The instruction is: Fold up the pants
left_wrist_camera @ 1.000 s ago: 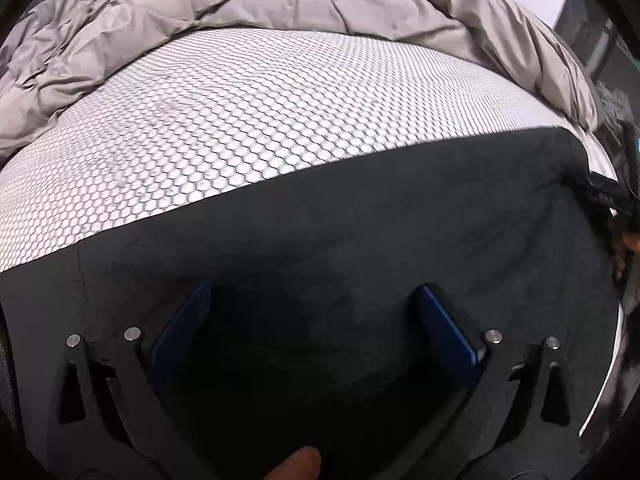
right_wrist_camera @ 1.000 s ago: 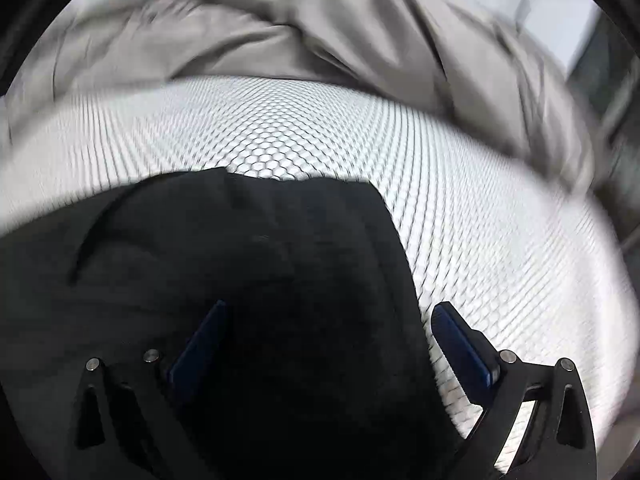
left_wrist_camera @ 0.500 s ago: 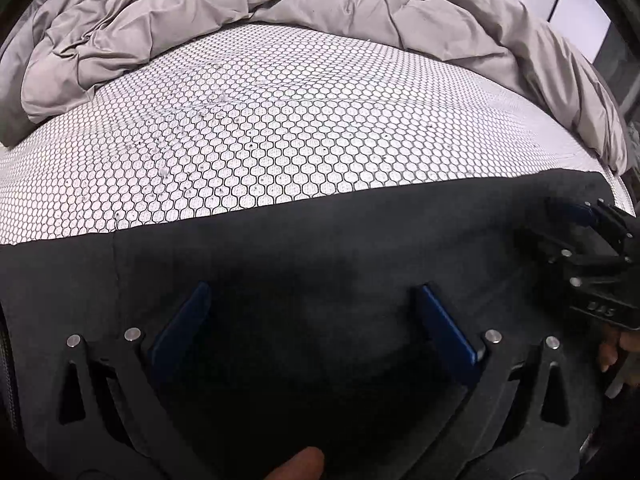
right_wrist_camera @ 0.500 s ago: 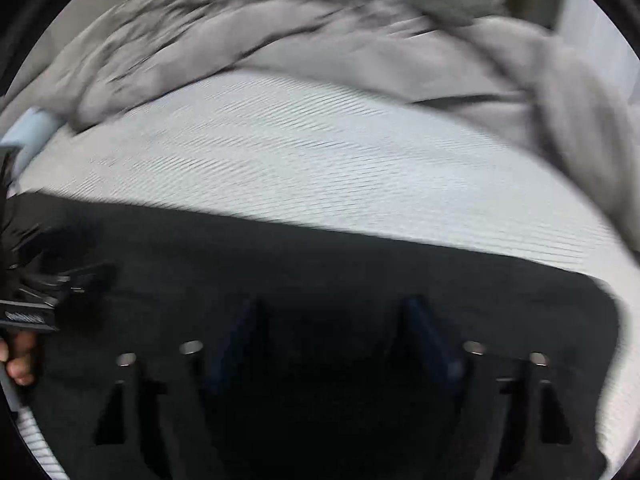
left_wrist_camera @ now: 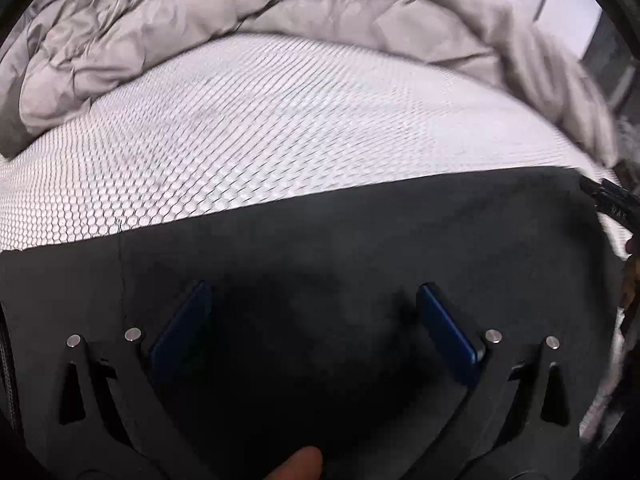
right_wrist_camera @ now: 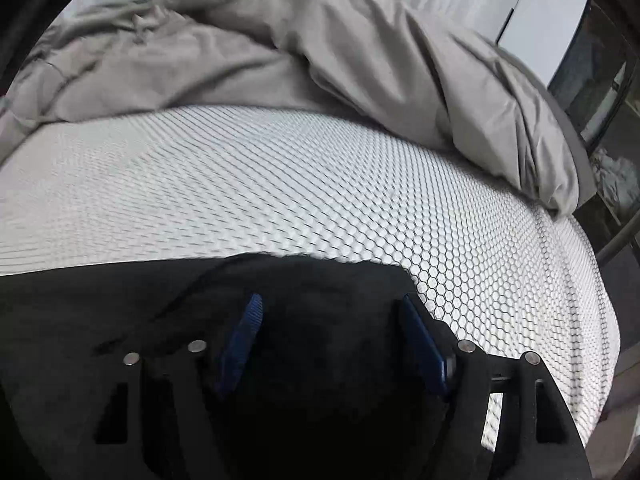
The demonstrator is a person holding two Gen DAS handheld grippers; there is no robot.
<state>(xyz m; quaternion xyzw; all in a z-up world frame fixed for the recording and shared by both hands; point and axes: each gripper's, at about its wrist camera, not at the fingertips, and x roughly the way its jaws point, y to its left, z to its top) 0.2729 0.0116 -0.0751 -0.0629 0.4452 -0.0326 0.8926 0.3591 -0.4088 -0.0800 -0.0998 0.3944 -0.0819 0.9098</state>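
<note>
- On the bed, a pair of black pants (left_wrist_camera: 360, 248) lies spread flat across the near part of a white sheet (left_wrist_camera: 260, 128) printed with a dark honeycomb pattern.
- Behind the sheet, a crumpled grey duvet (left_wrist_camera: 180, 28) is heaped along the far side and runs down the right edge of the bed.
- From the left wrist view, the left gripper (left_wrist_camera: 314, 320) hangs over the middle of the pants, its two blue pads wide apart with only flat cloth showing between them; nothing is pinched.
- A fingertip (left_wrist_camera: 300, 464) of the person shows at the bottom edge of that view.
- At the far right of the same view, a black part of the right gripper (left_wrist_camera: 612, 204) sits at the end of the pants, with a bit of the hand just below it.
- From the right wrist view, the right gripper (right_wrist_camera: 330, 344) sits over the right-hand end of the pants (right_wrist_camera: 120, 300), close to the corner where the black cloth meets the sheet (right_wrist_camera: 320, 184).
- Its jaws stand partly apart, dark cloth lying between them; whether the pads press on the cloth I cannot tell.
- The duvet (right_wrist_camera: 360, 60) fills the back of this view as well.
</note>
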